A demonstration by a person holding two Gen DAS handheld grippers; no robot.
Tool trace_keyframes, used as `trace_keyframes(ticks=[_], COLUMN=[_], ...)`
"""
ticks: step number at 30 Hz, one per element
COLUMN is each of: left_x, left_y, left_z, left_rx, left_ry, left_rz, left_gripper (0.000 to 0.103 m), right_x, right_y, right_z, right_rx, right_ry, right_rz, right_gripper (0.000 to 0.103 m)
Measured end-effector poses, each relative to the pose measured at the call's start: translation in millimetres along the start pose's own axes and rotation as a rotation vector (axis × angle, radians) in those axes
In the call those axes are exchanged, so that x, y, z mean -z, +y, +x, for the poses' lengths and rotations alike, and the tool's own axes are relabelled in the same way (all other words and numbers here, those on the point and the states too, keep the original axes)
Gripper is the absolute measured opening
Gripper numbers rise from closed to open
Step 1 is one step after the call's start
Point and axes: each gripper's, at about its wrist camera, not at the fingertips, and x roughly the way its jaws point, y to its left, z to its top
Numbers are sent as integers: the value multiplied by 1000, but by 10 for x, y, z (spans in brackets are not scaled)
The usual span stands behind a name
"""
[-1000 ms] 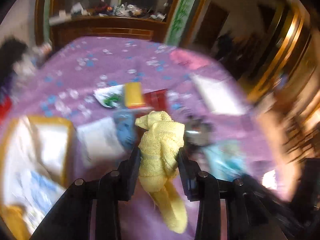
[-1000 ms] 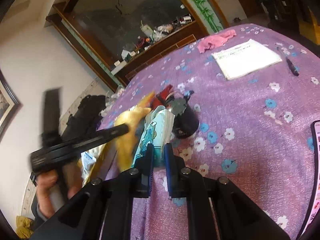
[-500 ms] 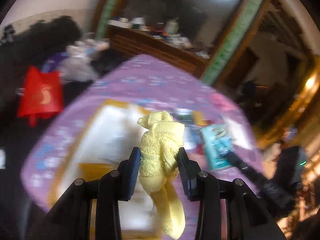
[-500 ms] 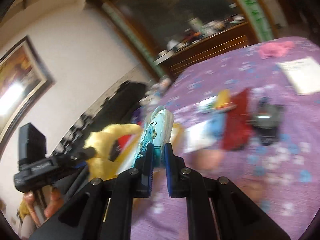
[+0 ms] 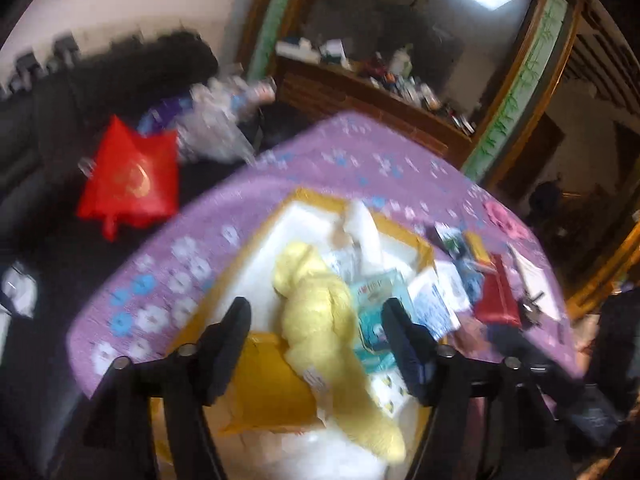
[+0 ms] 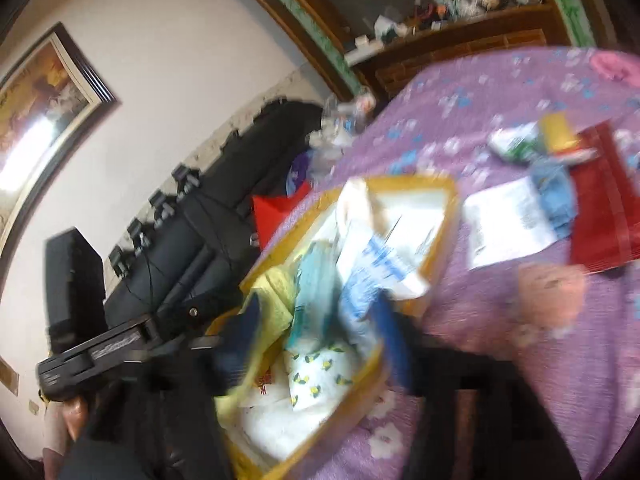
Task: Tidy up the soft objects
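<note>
A yellow-rimmed box (image 5: 400, 232) with a white lining stands on the purple flowered tablecloth (image 5: 360, 160). My left gripper (image 5: 315, 306) hangs over it with its jaws opening. The yellow knitted cloth (image 5: 316, 320) lies loose between them, clear of both pads, sagging into the box. My right gripper (image 6: 316, 312) hovers over the same box (image 6: 420, 184), its jaws opening too. The teal packet (image 6: 316, 292) sits between its fingers without touching the pads, beside the yellow cloth (image 6: 276, 292). That teal packet (image 5: 376, 312) also shows in the left wrist view, right of the cloth.
Right of the box lie a white paper (image 6: 508, 220), a blue cloth (image 6: 556, 196), a red pouch (image 6: 600, 208), a yellow packet (image 6: 560, 132) and, farther off, a pink cloth (image 6: 616, 68). A red bag (image 5: 128, 180) rests on the dark sofa to the left. A cluttered wooden sideboard (image 5: 380, 92) stands behind.
Both grippers swung left from the middle of the table to above the box. Both have opened, letting go of the yellow cloth and the teal packet.
</note>
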Motion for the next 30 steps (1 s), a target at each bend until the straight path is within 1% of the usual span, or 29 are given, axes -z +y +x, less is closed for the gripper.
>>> trace_keyframes(ticks=[1, 2, 3, 4, 5, 6, 7, 8, 9, 11, 13, 15, 16, 18, 20, 21, 24, 25, 26, 27, 28, 30], left_x=[5, 4, 21, 37, 46, 68, 102, 112, 147, 223, 301, 380, 379, 370, 329, 313, 290, 315, 353, 395, 444, 489], left_y=[-70, -136, -240, -368, -501, -662, -878, -1012, -1186, -1513, -1782, -1999, -2072, -2129, -2102, -2072, -1957, -1929, -1919, -1923, -1943, -1964], left_z=[-28, -52, -88, -135, -178, -221, -266, -273, -251, -40, 285, 588, 697, 869, 967, 990, 1031, 1041, 1048, 1059, 1055, 1070], left_rx=[-33, -48, -45, -23, -3, 13, 38, 58, 86, 112, 139, 113, 104, 93, 95, 99, 74, 83, 83, 73, 63, 65], left_ry=[-14, -18, -22, -25, -32, -42, -53, -57, -49, 41, 144, 215, 242, 276, 291, 290, 292, 303, 313, 317, 315, 310], left_rz=[17, 31, 49, 77, 107, 145, 195, 222, 262, 345, 419, 500, 523, 533, 500, 474, 402, 387, 378, 377, 389, 396], left_gripper=[73, 73, 73, 73, 73, 73, 73, 74, 74, 74, 74, 74, 74, 74, 74, 74, 74, 74, 74, 74, 74, 74], right_x=[-26, -38, -45, -45, -40, -32, -27, -17, -18, -10, 2, 43, 59, 88, 89, 95, 106, 103, 97, 86, 86, 86], right_y=[-42, -111, -200, -275, -438, -551, -674, -869, -995, -1221, -1376, -1501, -1535, -1513, -1475, -1439, -1373, -1368, -1394, -1456, -1479, -1458], right_z=[-118, -220, -324, -387, -485, -530, -574, -633, -657, -644, -565, -509, -505, -483, -399, -325, -120, -97, -89, -103, -123, -103], right_rx=[24, 34, 41, 51, 91, 124, 164, 226, 261, 329, 396, 459, 464, 493, 511, 533, 647, 668, 682, 675, 671, 684], right_ry=[-4, -8, -14, -16, -4, 10, 23, 34, 49, 106, 151, 181, 178, 178, 185, 193, 235, 232, 233, 223, 206, 213], right_rz=[-2, 3, 11, 19, 36, 44, 51, 69, 83, 99, 90, 113, 112, 60, 17, -28, -142, -158, -146, -114, -107, -121], right_gripper=[72, 72, 73, 74, 77, 78, 78, 78, 78, 78, 78, 77, 77, 78, 87, 90, 90, 97, 101, 103, 103, 103])
